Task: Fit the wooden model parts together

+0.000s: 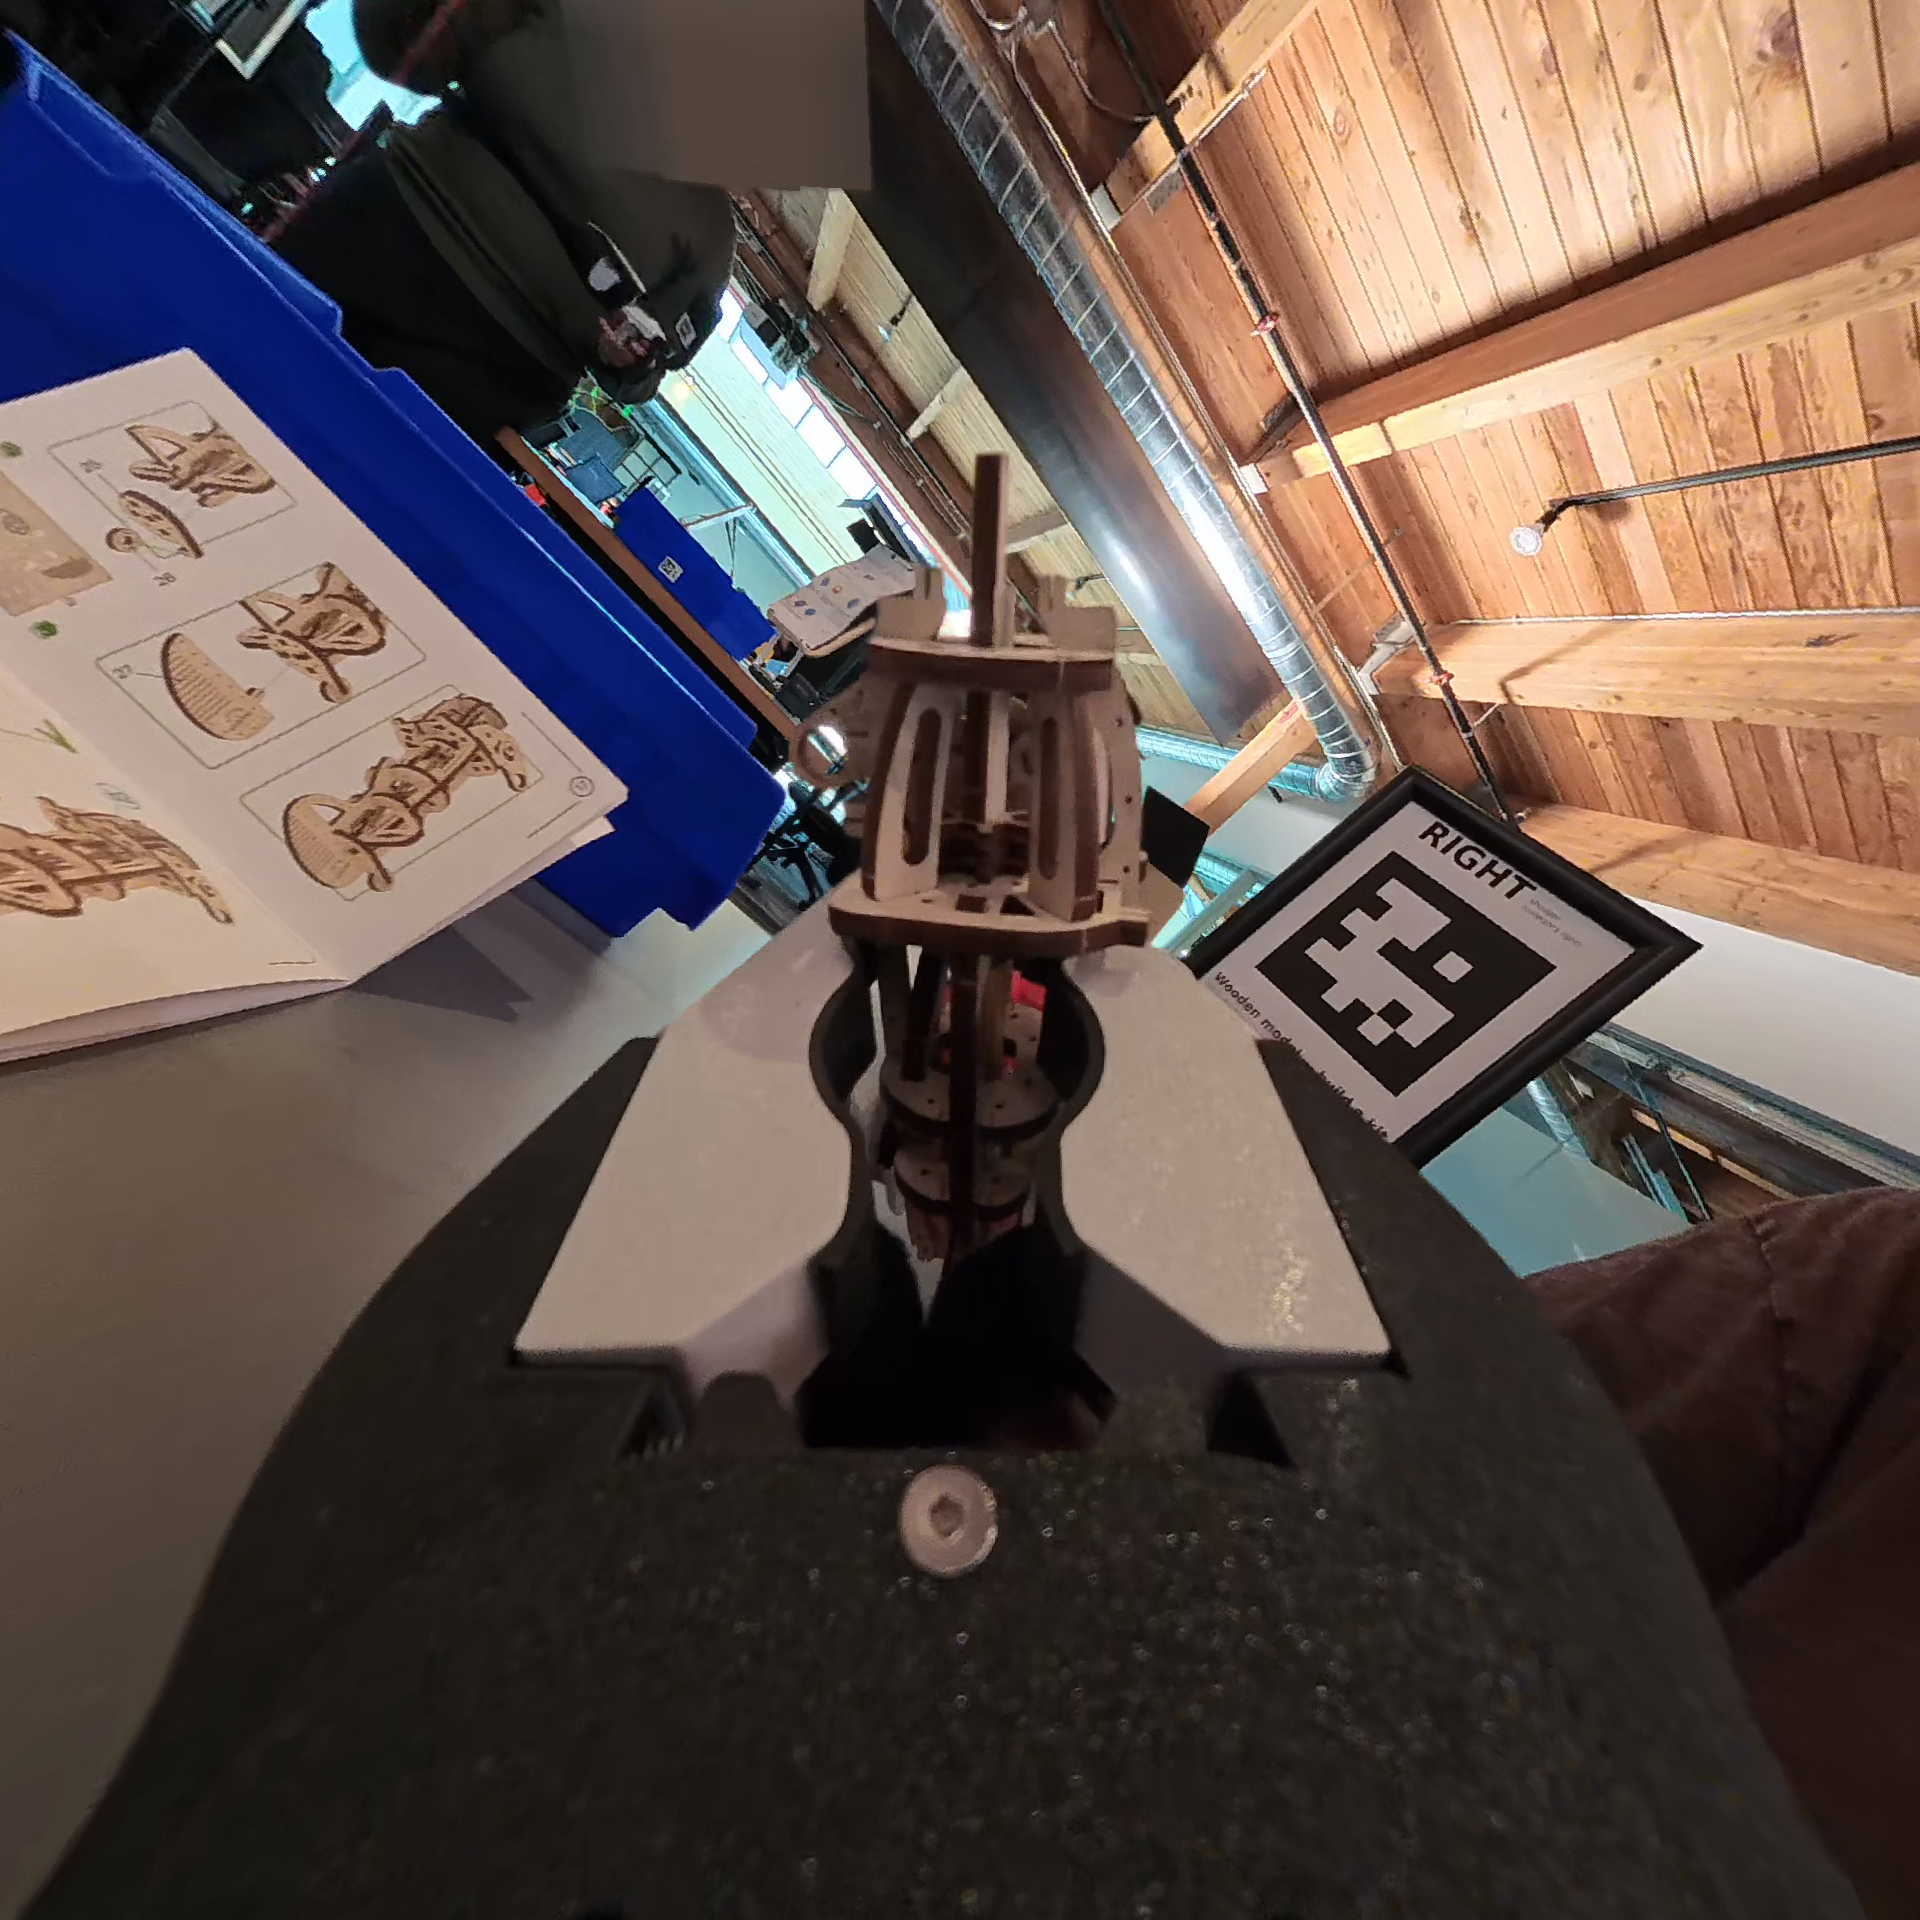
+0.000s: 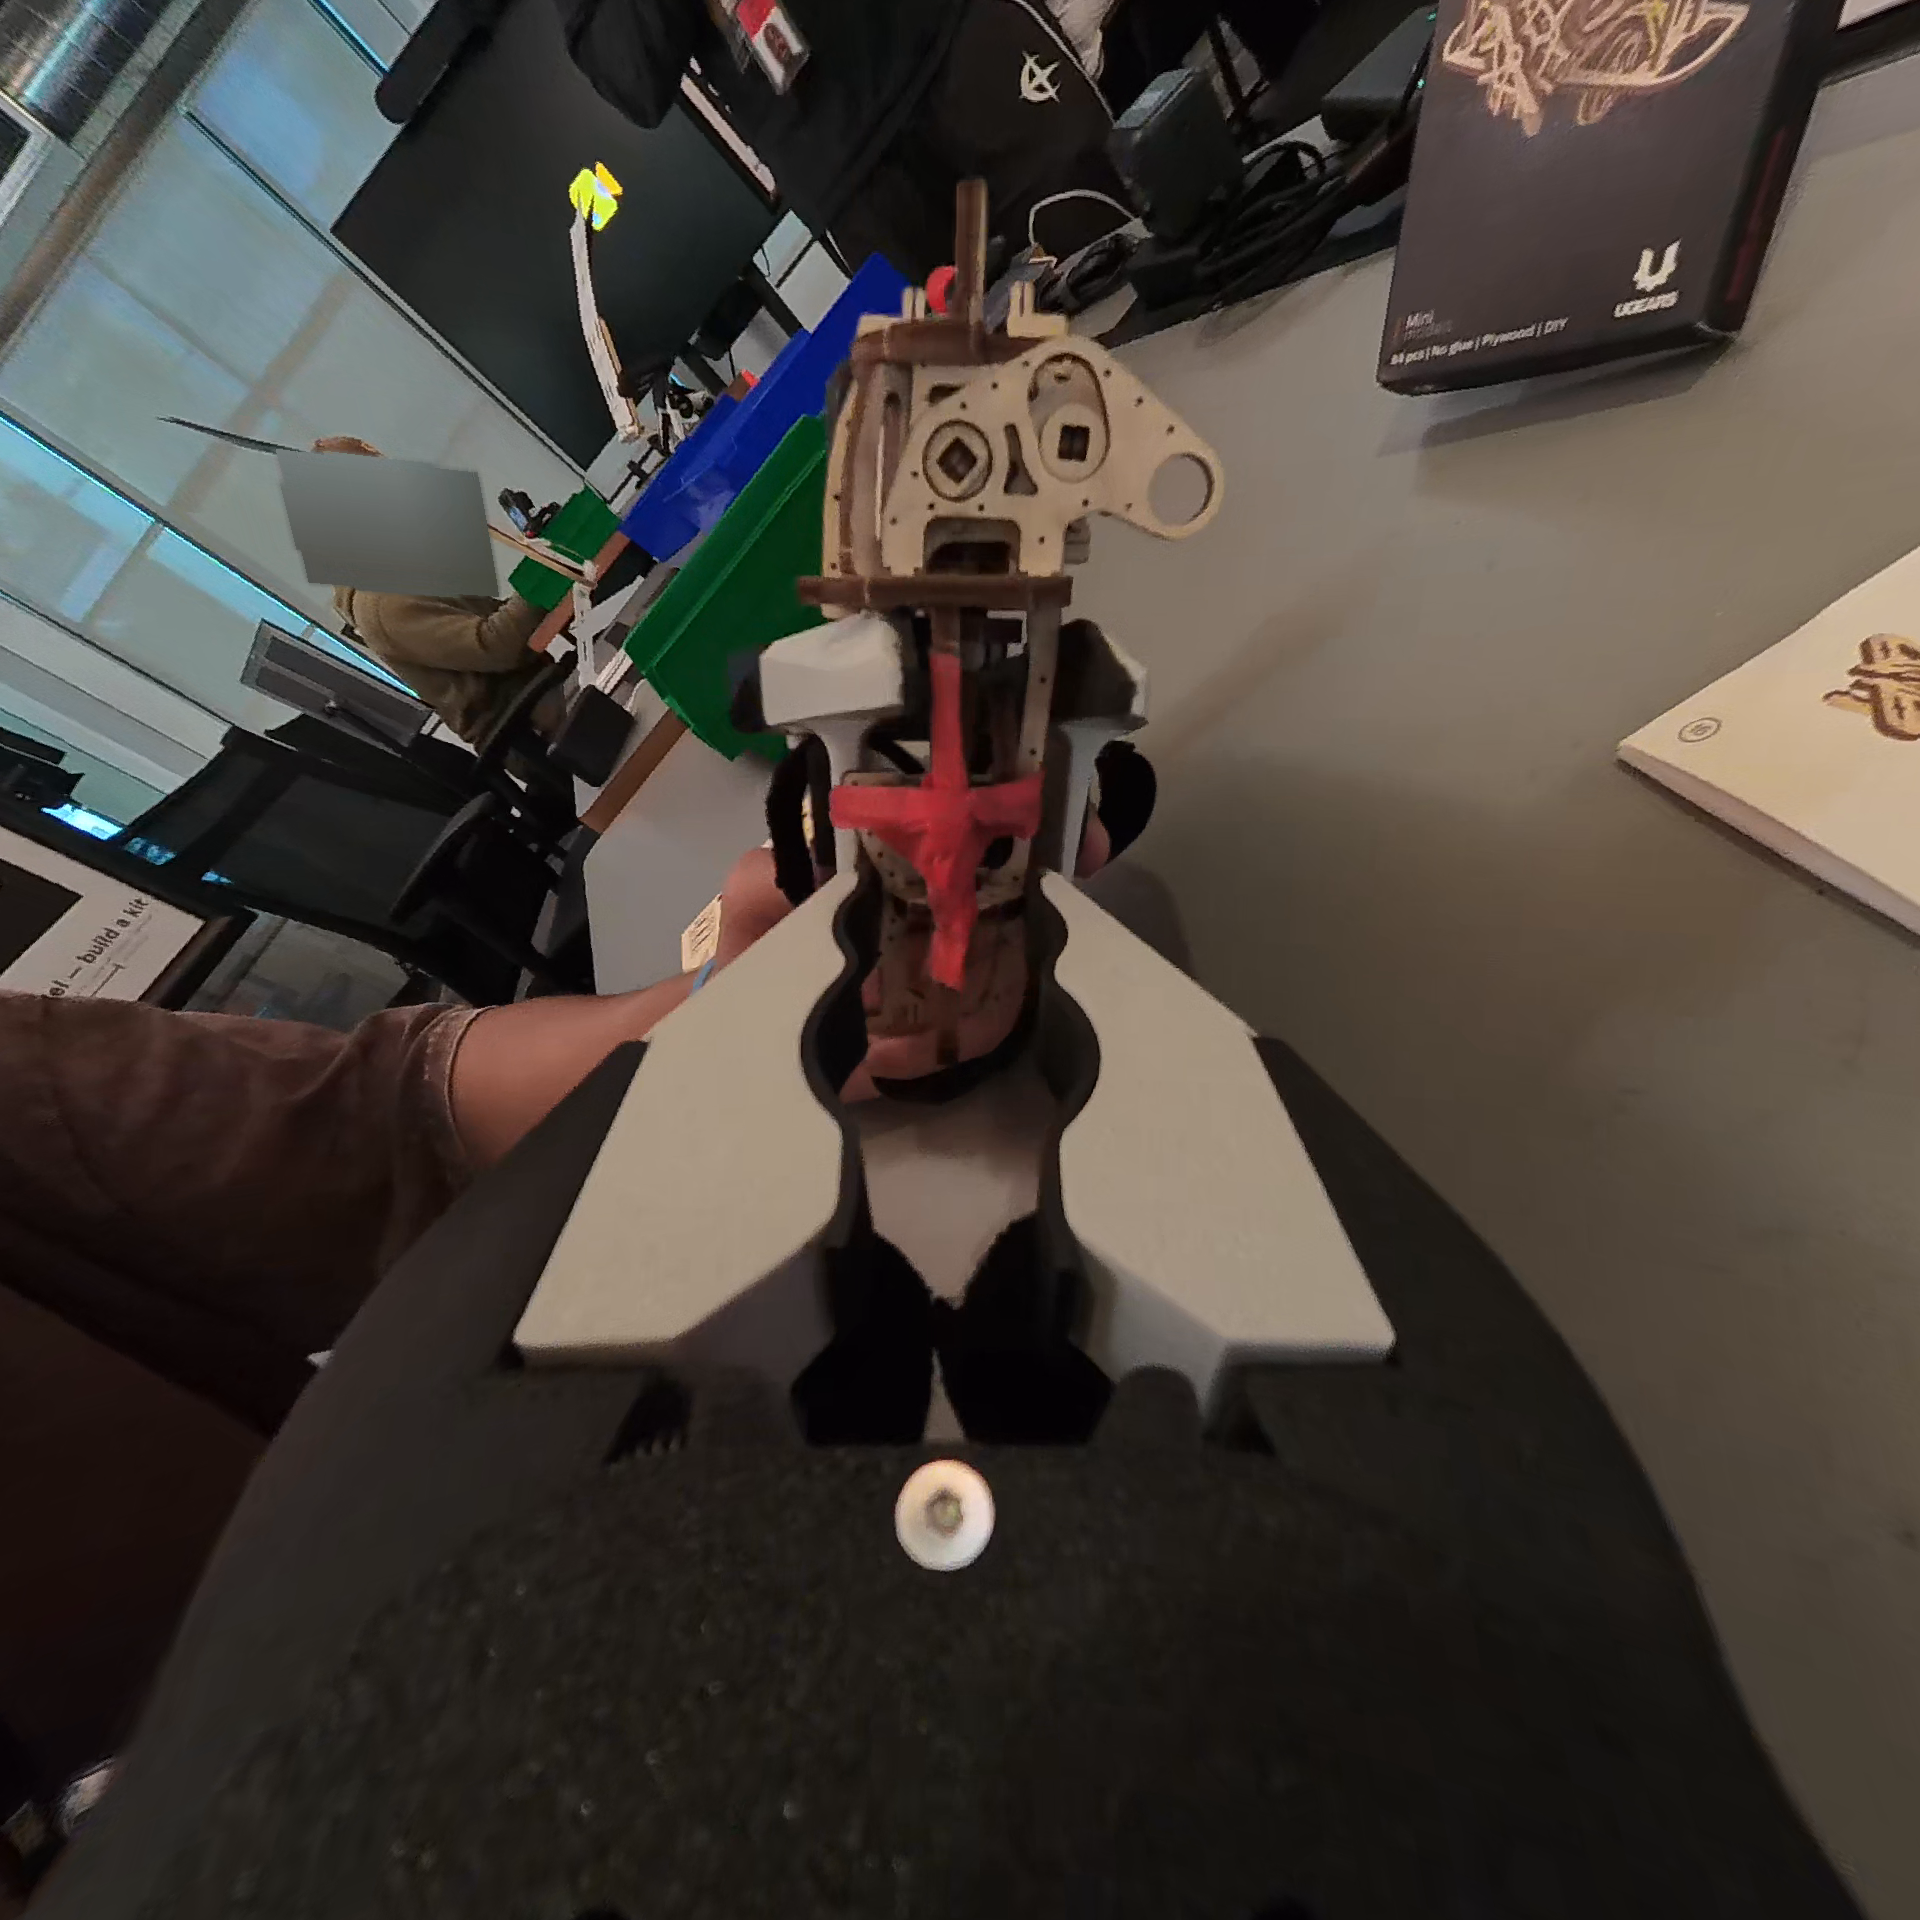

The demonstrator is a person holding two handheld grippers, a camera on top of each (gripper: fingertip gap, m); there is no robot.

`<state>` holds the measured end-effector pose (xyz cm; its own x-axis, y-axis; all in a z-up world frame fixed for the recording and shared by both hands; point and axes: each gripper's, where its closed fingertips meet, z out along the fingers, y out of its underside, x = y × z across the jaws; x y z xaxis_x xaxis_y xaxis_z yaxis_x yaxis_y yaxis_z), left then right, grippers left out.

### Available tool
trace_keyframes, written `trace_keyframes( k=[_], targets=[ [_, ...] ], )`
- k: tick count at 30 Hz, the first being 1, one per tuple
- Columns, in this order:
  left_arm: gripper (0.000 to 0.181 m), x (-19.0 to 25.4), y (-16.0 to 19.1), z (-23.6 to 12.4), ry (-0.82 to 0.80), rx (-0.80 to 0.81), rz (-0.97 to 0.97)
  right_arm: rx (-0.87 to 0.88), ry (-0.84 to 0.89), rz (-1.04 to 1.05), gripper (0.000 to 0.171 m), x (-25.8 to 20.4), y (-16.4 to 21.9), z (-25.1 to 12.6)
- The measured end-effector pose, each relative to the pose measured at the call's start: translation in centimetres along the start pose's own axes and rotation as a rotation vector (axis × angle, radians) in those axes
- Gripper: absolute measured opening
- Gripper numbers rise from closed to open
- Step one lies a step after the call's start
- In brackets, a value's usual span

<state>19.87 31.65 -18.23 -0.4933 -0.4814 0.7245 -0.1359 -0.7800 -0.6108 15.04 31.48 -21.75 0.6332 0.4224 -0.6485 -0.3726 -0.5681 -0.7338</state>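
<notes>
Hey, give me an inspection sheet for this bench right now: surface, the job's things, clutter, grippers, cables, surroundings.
Surface: grey table, mostly bare.
Job's things: half-built wooden model, raised off the table, a red rubber band crossed on its lower part; open instruction booklet lies on the table.
Clutter: black kit box; framed marker sign; blue bin behind the booklet.
Grippers: left gripper and right gripper each shut on the model's lower part.
Cables: black and white leads tangled at the table's far edge.
Surroundings: seated person at another desk, green bins, wooden ceiling with duct.
</notes>
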Motion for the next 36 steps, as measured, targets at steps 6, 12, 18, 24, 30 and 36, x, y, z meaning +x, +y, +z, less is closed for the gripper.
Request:
trace_keyframes(
  k=[6, 12, 18, 24, 30, 36],
  targets=[
    [0.023, -0.2, -0.3, -0.3, -0.020, 0.033, -0.009, 0.028, 0.033, -0.019, 0.031, 0.5, -0.2, 0.3],
    [0.024, 0.1, -0.3, -0.3, 0.009, 0.025, -0.020, 0.084, 0.065, -0.080, 0.050, 1.1, -0.5, 0.2],
    [0.023, -0.3, -0.3, -0.3, -0.017, 0.012, 0.001, 0.098, -0.026, -0.134, 0.028, 0.3, -0.6, 0.6],
    [0.027, -0.7, 0.0, -0.1, -0.012, -0.040, -0.015, 0.148, -0.113, -0.047, 0.027, 1.0, -0.8, 0.8],
    [0.062, -0.5, -0.5, -1.3, 0.025, -0.111, 0.029, 0.264, -0.225, 0.034, 0.027, 1.2, -2.1, -0.9],
    [0.075, -0.5, 0.2, -2.1, -0.028, -0.189, 0.117, 0.222, -0.044, -0.067, 0.026, 3.2, -1.5, -1.1]
  ],
)
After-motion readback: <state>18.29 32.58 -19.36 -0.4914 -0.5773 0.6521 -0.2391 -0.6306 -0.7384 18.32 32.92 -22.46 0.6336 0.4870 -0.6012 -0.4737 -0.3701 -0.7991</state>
